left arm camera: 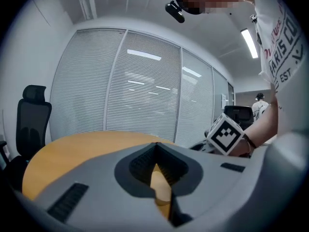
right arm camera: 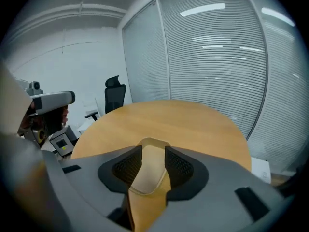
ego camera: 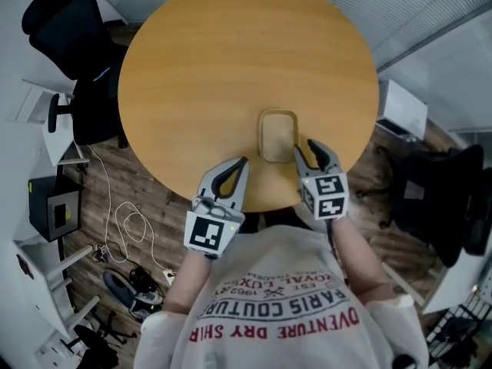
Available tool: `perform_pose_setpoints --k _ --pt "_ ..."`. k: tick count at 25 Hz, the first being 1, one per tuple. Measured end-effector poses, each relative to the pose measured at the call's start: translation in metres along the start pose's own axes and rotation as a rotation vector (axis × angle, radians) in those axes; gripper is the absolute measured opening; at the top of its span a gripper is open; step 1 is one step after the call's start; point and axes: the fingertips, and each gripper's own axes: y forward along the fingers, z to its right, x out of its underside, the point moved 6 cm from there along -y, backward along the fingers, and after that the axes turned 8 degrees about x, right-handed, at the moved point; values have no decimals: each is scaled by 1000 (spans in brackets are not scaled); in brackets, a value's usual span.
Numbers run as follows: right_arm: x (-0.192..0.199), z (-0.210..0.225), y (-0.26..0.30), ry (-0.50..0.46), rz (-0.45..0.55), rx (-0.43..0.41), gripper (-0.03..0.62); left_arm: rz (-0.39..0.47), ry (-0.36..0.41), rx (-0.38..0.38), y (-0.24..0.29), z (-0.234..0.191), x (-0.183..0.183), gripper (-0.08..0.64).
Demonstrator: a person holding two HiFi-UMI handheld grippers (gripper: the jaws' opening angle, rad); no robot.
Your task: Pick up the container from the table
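A shallow tan container (ego camera: 278, 135) with rounded corners lies on the round wooden table (ego camera: 231, 60), near its front edge. My right gripper (ego camera: 304, 147) hovers at the container's near right corner with its jaws apart. In the right gripper view the container (right arm camera: 149, 170) shows through the gap of the right gripper (right arm camera: 153, 151), and neither pad presses on it. My left gripper (ego camera: 244, 161) is at the table's front edge, left of the container and apart from it. Its tips meet in the left gripper view (left arm camera: 155, 145), with nothing between them.
Black office chairs stand at the far left (ego camera: 61, 21) and at the right (ego camera: 446, 198) of the table. Cables (ego camera: 131, 229) and a small box (ego camera: 54, 210) lie on the floor at the left. Blind-covered glass walls (right arm camera: 217, 57) ring the room.
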Motion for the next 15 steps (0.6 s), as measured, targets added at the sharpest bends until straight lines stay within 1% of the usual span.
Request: perform_pose_setpoints --k 4,8,11,15 --pt "18 11 29 17 -115 25 168 -23 -21 -28 9 -5 7 0" --pt "29 13 50 26 -206 42 169 -32 -45 -54 15 -9 8 0" --pt "36 11 65 44 -276 41 169 -56 -50 -54 21 -13 11 0" --pt "42 12 84 49 -345 51 169 -81 -63 -79 30 -18 15 0"
